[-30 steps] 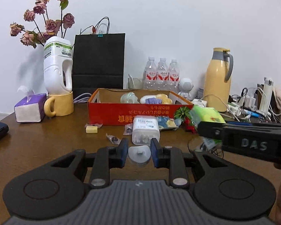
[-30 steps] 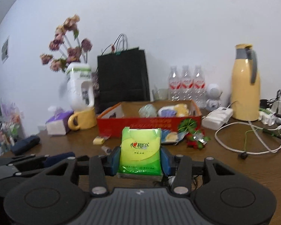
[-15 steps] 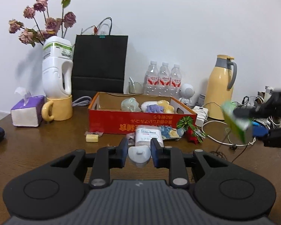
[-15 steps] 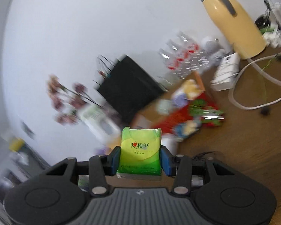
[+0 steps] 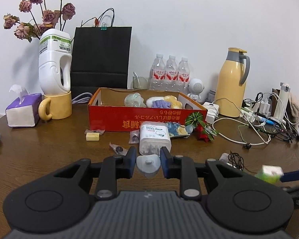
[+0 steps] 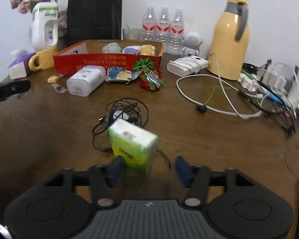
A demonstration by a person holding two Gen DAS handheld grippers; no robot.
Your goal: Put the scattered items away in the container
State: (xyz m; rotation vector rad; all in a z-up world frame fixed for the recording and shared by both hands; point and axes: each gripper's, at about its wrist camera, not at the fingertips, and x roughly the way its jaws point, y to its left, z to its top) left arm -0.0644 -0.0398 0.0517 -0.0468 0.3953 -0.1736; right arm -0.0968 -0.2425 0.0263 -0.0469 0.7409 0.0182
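Note:
My left gripper (image 5: 148, 162) is shut on a small grey cap-like piece (image 5: 148, 164), held above the table in front of the red cardboard box (image 5: 113, 119). My right gripper (image 6: 148, 168) is open; the green tissue pack (image 6: 132, 147) lies tilted between its fingers, on a tangle of black earphone cable (image 6: 119, 115). The pack also shows in the left wrist view (image 5: 270, 174). A white cotton-swab tub (image 5: 154, 138), a yellow eraser (image 5: 92, 136), small wrappers and a red-green ornament (image 5: 204, 133) lie in front of the box. The box holds several soft items.
Behind the box stand a black paper bag (image 5: 100, 57), water bottles (image 5: 170, 71), a white jug on a yellow mug (image 5: 56, 105), a purple tissue box (image 5: 23, 111) and a yellow thermos (image 5: 232, 81). Chargers and tangled cables (image 6: 269, 87) crowd the right side.
My right gripper swung down to the table and opened, letting go of the green tissue pack, which now lies on the earphone cable. My left gripper stays shut on the grey piece.

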